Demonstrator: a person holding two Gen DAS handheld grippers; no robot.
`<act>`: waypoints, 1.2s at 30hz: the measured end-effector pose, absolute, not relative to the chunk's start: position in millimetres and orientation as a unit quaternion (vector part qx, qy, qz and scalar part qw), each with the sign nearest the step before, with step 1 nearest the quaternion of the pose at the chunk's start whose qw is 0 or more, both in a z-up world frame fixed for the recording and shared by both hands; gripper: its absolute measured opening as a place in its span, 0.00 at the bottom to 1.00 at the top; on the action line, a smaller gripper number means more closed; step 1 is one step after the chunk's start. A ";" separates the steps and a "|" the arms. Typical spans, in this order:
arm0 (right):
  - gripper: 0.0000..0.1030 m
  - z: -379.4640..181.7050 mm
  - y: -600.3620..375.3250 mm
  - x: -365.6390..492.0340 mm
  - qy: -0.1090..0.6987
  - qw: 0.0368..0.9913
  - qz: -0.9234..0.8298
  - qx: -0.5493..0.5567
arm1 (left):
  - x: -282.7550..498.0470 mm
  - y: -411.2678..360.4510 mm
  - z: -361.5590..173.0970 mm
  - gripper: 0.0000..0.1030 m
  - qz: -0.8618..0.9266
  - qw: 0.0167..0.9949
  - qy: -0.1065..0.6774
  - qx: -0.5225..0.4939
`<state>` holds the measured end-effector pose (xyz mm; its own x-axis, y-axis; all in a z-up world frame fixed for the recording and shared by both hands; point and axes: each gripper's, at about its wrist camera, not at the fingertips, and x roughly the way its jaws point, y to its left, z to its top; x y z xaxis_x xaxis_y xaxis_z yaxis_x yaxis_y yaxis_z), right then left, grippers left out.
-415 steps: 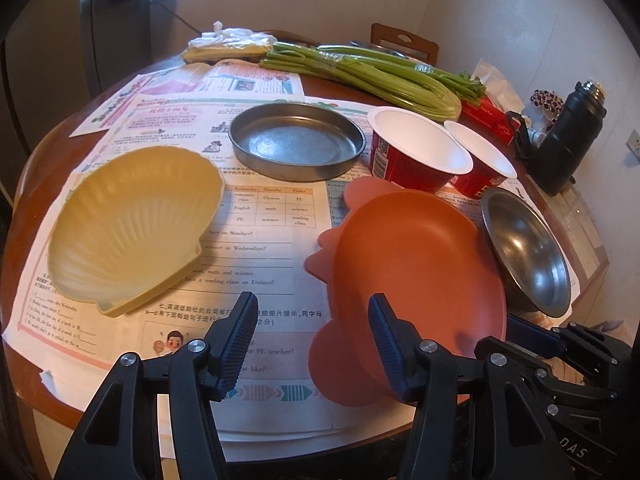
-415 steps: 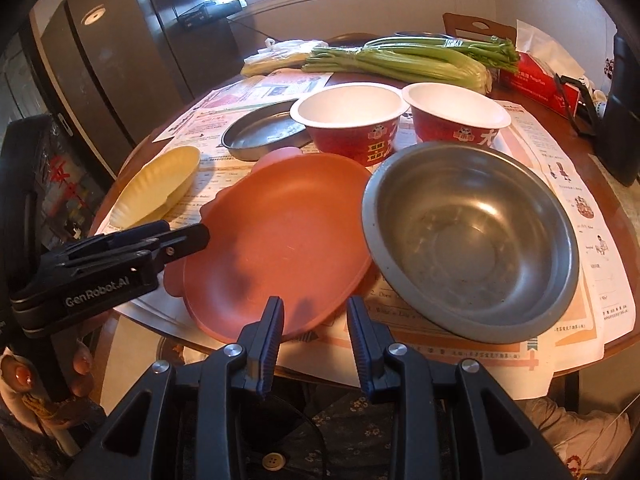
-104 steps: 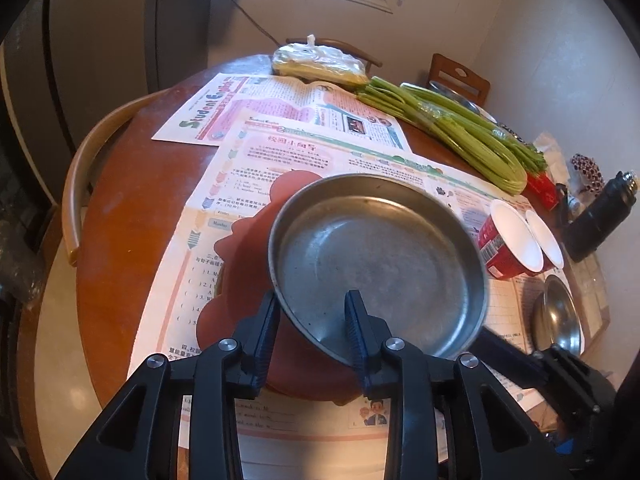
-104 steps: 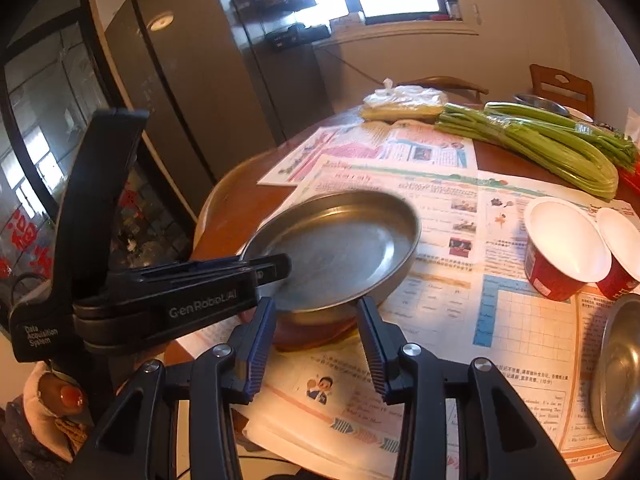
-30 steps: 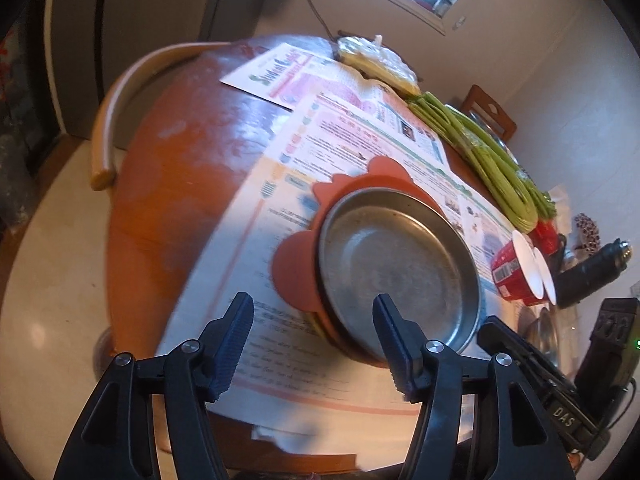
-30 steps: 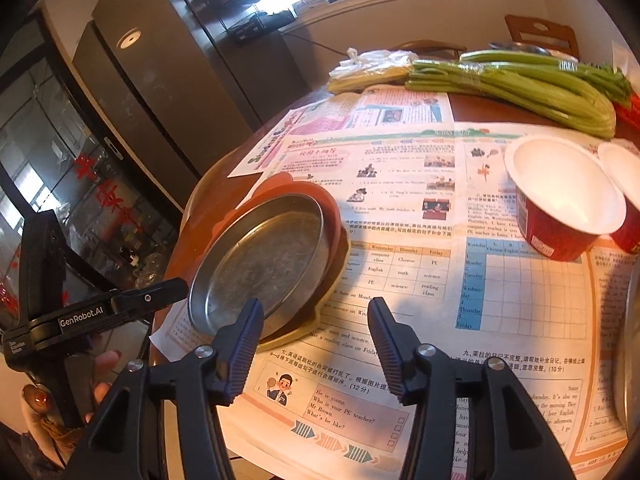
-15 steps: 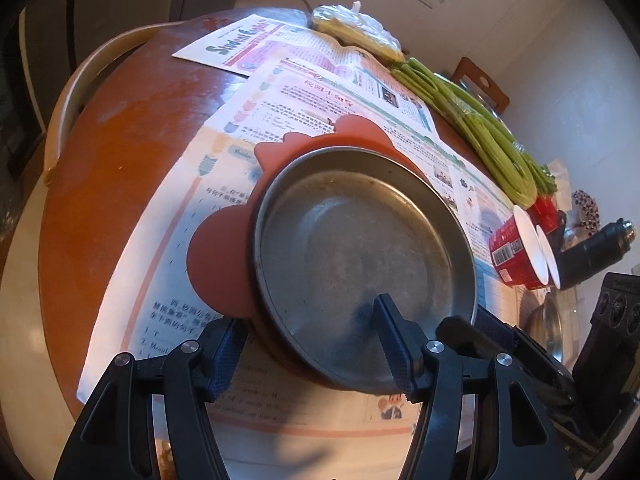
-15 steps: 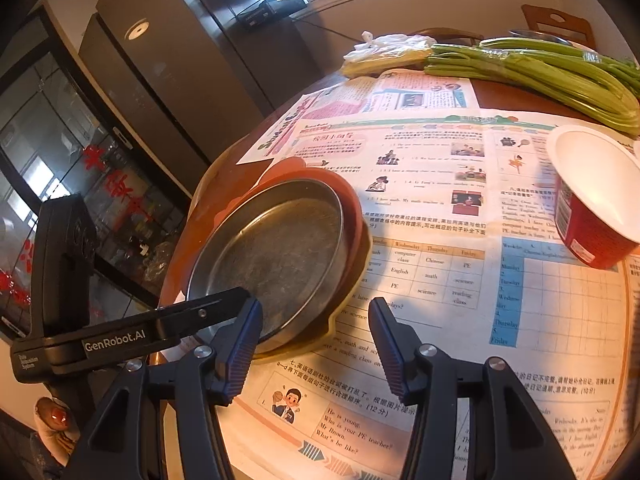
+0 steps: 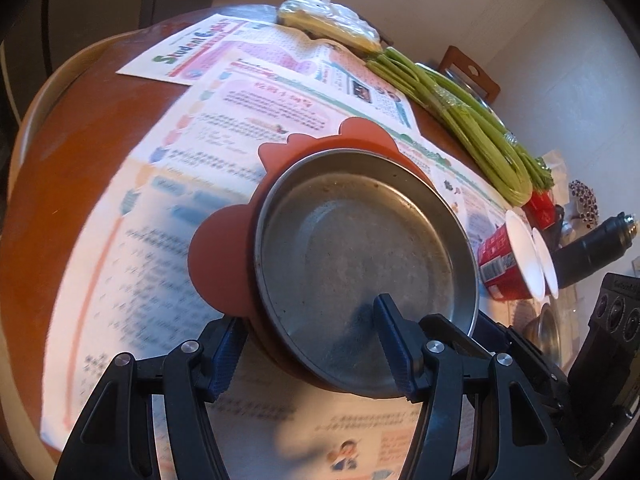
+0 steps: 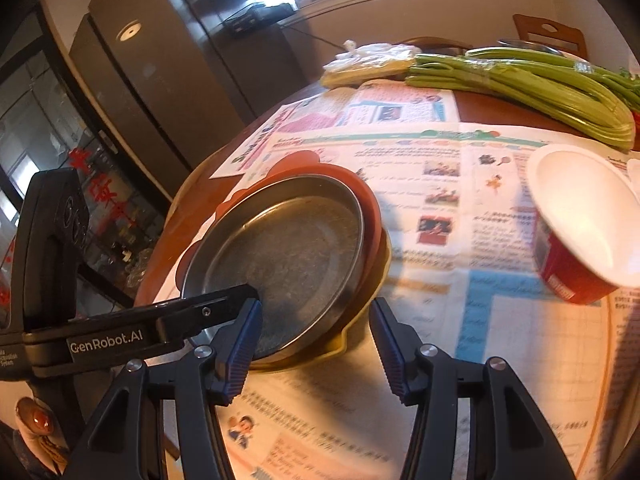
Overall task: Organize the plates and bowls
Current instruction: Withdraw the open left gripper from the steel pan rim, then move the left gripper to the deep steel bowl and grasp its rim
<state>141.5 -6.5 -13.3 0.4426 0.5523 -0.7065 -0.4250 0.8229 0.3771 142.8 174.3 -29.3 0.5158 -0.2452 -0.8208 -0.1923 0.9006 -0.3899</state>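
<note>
**Inspector:** Report from the left. What do your fingers hold?

**Operator:** Nothing is gripped. My left fingers (image 9: 394, 344) stand apart across the near rim of the stack: one pad low outside the orange plate (image 9: 218, 264), the other over the floor of the steel pan (image 9: 352, 240). I see no pad pressing. My right fingers (image 10: 390, 340) are also apart and empty, one over the pan's rim, the other just beside the yellow plate (image 10: 360, 328).

**Inspector:** Where are the plates?

**Operator:** Nested near the left edge of the round wooden surface (image 9: 80, 168), on the newspaper sheets (image 9: 248, 120). The yellow plate is at the bottom, the orange one is in it, and the pan is on top. Widest lowest, so the pile sits steady. In my judgement, both pairs are placed to square or shift the pile.

**Inspector:** Materials?

**Operator:** The pan is dull, scuffed metal, round, flat-bottomed, with a low upright wall. The orange plate is matt and smooth, probably plastic, with lobed tabs. The yellow one is glossy with a lipped edge. Hard rims on smooth paper are likely to slide.

**Inspector:** Further right?

**Operator:** The celery bundle (image 9: 472, 120) lies at the back. The red paper bowls (image 9: 500, 264), white inside, stand side by side, not yet stacked. A black flask (image 9: 592, 244) stands beyond them.
</note>
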 end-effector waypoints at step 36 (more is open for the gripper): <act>0.54 75.4 -114.3 88.7 0.272 0.941 0.198 0.040 | 93.1 81.2 56.0 0.63 0.028 0.920 0.364 -0.139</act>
